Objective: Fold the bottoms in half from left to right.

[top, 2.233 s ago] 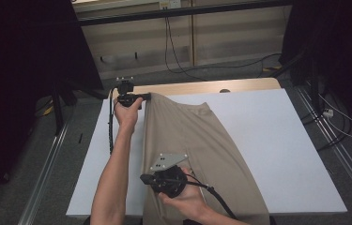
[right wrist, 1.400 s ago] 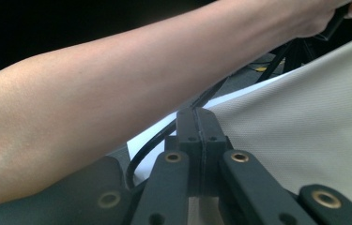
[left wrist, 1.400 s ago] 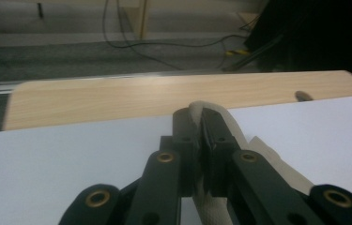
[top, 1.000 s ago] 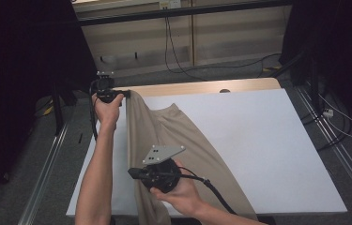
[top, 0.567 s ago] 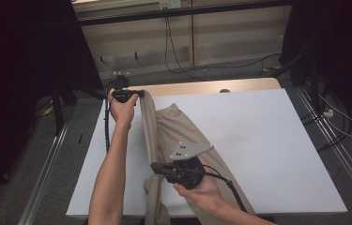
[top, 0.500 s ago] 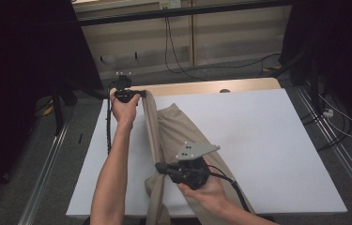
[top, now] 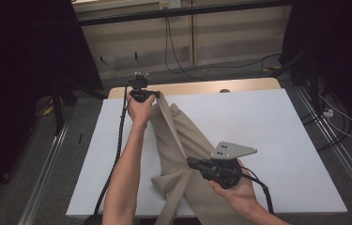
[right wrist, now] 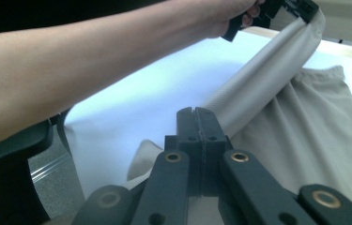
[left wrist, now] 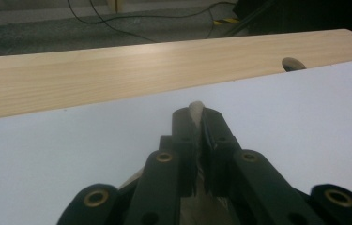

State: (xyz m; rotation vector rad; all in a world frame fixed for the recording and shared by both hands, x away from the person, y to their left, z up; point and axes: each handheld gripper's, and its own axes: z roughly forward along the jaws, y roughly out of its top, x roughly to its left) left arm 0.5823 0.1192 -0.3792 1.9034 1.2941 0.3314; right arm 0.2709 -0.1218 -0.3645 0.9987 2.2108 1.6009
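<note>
A beige cloth (top: 183,136), like trousers, lies lengthwise on the white table (top: 277,126). My left gripper (top: 154,95) is near the table's far edge, shut on a corner of the cloth's long edge. The left gripper view has a sliver of beige cloth (left wrist: 195,107) pinched between my left gripper's (left wrist: 195,116) jaws. My right gripper (top: 190,162) is at the near middle, shut on the same edge. That edge runs taut and lifted between the two. In the right gripper view my right gripper (right wrist: 196,115) has its jaws pressed together over the cloth (right wrist: 300,136), and the left gripper (right wrist: 300,7) is far off.
A wooden strip (top: 197,87) with a hole (top: 225,90) borders the table's far edge. Cables (top: 183,65) lie on the floor beyond. Metal rails (top: 338,150) run along both sides, and the right half of the white table is bare.
Both hands have moved to the right, carrying the cloth's left edge up and over the rest of the cloth. The cloth now bunches in a fold near the front.
</note>
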